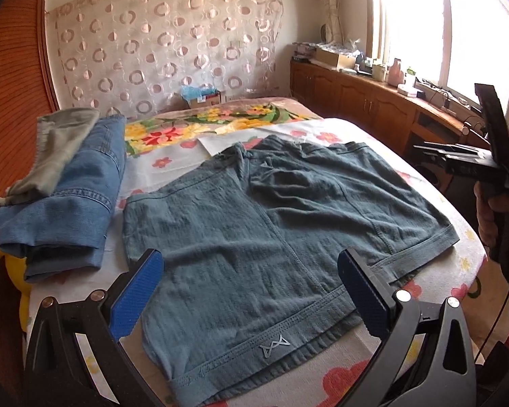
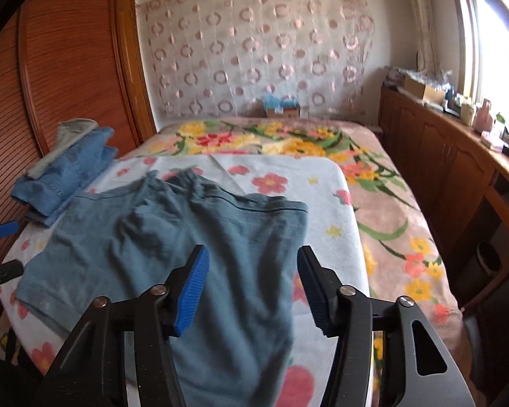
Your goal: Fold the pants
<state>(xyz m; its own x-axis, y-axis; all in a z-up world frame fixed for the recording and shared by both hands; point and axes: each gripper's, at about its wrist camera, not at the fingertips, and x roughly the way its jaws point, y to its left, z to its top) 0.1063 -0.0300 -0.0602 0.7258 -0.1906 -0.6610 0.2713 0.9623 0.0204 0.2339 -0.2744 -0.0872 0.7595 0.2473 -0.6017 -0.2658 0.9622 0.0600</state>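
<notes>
A pair of teal-grey shorts (image 1: 254, 237) lies spread flat on the floral bed sheet (image 1: 173, 162), hems towards me. They also show in the right wrist view (image 2: 193, 237). My left gripper (image 1: 251, 291) is open and empty, hovering above the near hem with its blue pads (image 1: 135, 298) apart. My right gripper (image 2: 252, 288) is open and empty above the shorts' right leg. In the left wrist view the right gripper's body (image 1: 492, 156) shows at the far right, held by a hand.
A pile of folded clothes, blue denim (image 1: 81, 186) with a grey-green garment (image 1: 61, 146) on top, sits at the bed's left edge. A wooden cabinet (image 1: 373, 101) with clutter runs along the right under the window. A small box (image 1: 203, 96) stands at the bed's head.
</notes>
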